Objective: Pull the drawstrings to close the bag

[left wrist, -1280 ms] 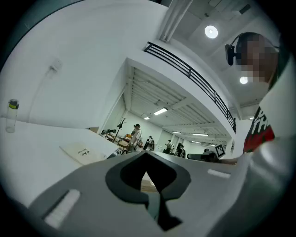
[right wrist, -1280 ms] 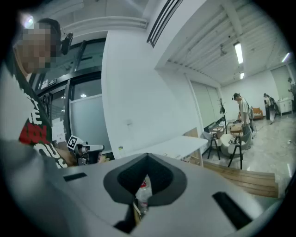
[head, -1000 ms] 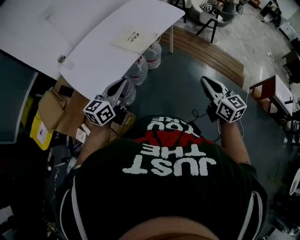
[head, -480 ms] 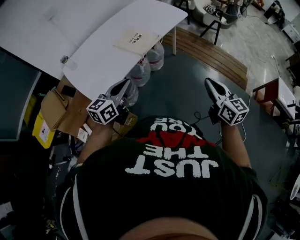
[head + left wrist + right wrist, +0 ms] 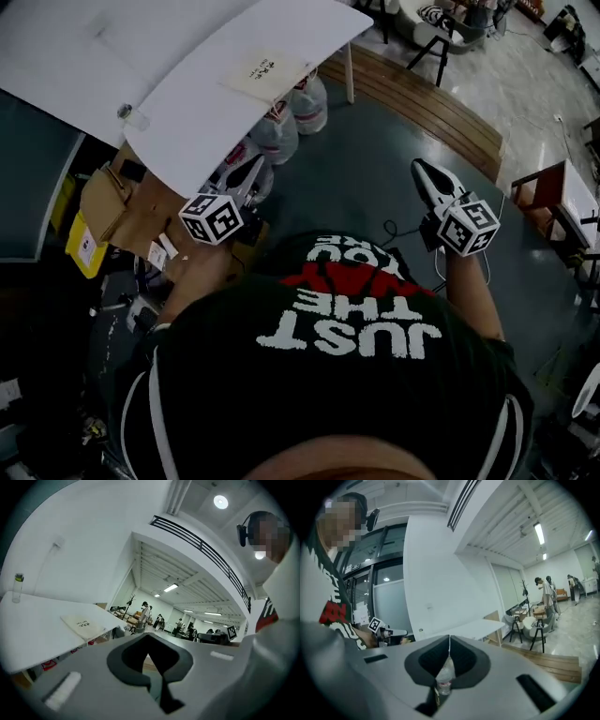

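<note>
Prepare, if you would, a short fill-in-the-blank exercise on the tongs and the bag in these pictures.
The beige bag lies flat on the ___ table.
Both the left tongs and the right tongs are ___, holding nothing.
The plastic bottles stand on the ___ below the table's edge.
Missing words: white; shut; floor.

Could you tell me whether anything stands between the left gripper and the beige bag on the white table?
Nothing visible does. Only bare white table lies between the shut, empty left gripper and the beige bag; the small vial stands well aside.
</note>
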`<state>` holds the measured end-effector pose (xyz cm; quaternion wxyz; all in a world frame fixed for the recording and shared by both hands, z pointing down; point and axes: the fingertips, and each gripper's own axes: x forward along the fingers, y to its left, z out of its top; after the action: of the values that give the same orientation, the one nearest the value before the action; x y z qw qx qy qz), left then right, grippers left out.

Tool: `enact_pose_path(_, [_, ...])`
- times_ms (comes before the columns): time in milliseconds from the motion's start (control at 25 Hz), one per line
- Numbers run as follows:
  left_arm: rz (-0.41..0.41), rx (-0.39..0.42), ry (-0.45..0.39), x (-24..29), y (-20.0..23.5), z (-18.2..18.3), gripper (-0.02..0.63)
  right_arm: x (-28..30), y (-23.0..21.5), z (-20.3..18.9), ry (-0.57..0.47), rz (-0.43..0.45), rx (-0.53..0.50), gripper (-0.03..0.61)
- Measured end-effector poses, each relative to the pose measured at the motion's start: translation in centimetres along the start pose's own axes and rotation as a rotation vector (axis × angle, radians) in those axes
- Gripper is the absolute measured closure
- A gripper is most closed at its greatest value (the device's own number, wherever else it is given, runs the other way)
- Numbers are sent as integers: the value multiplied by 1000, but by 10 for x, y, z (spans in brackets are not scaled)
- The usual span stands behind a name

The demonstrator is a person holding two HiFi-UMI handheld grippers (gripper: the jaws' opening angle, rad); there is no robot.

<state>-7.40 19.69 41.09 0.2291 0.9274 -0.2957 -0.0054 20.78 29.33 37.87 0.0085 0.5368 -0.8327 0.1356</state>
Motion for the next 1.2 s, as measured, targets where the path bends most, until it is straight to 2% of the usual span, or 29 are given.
enact_pose_path(120, [21, 6, 13, 10, -3, -8, 614, 2, -15, -4, 7, 17, 5, 571])
enact_pose_path(280, [44, 8, 30, 22, 22, -5, 614, 32, -27, -8, 21, 34, 15, 571])
enact_pose_path(440, [32, -4, 38, 45, 83, 6, 614, 95, -37, -8, 38, 24, 12, 571])
enact_pose_path(600, [-26, 7, 71, 86, 160, 25, 614, 180, -49, 1, 44, -7, 5, 571])
enact_pose_path(880, [-144, 25, 211, 149, 255, 60, 614, 314, -75, 30, 71, -70, 28, 571])
enact_pose_path(1080, [-155, 1, 265, 174, 288, 53, 614, 370, -96, 21, 164, -51, 27, 571])
enact_pose_path(1200, [-122, -9, 295, 188, 296, 36, 615, 393, -116, 13, 204, -8, 18, 570])
